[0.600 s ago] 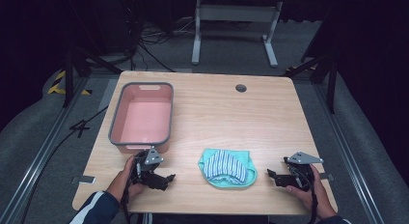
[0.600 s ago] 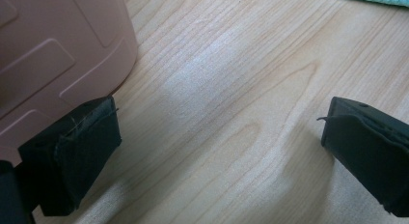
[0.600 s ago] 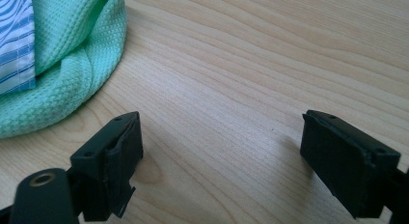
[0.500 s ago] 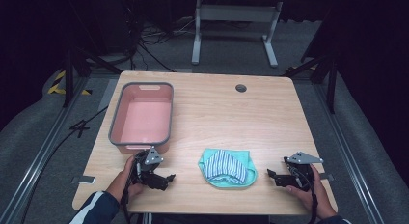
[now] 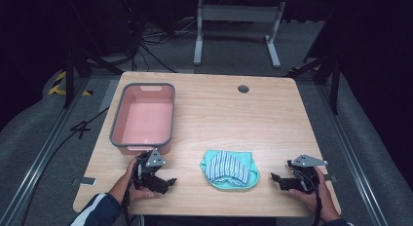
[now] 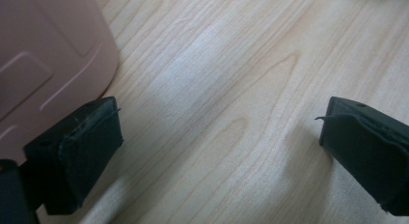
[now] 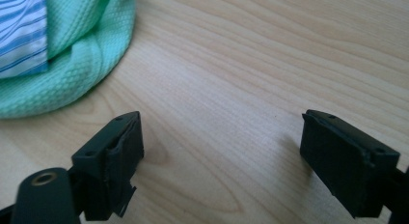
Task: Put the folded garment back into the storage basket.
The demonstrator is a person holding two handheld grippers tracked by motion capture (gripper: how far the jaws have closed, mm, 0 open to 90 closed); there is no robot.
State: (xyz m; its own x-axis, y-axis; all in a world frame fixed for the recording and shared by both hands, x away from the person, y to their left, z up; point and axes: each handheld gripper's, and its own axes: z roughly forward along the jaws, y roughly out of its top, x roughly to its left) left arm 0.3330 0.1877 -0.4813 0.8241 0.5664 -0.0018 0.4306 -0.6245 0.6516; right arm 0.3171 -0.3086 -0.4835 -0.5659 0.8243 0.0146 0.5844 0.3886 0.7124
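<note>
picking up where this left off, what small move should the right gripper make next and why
Probably slide the right gripper toward the green and striped cloth beside it. Its fingers stand open over bare table with nothing between them, and the cloth lies loose, apart from the pink tub.
</note>
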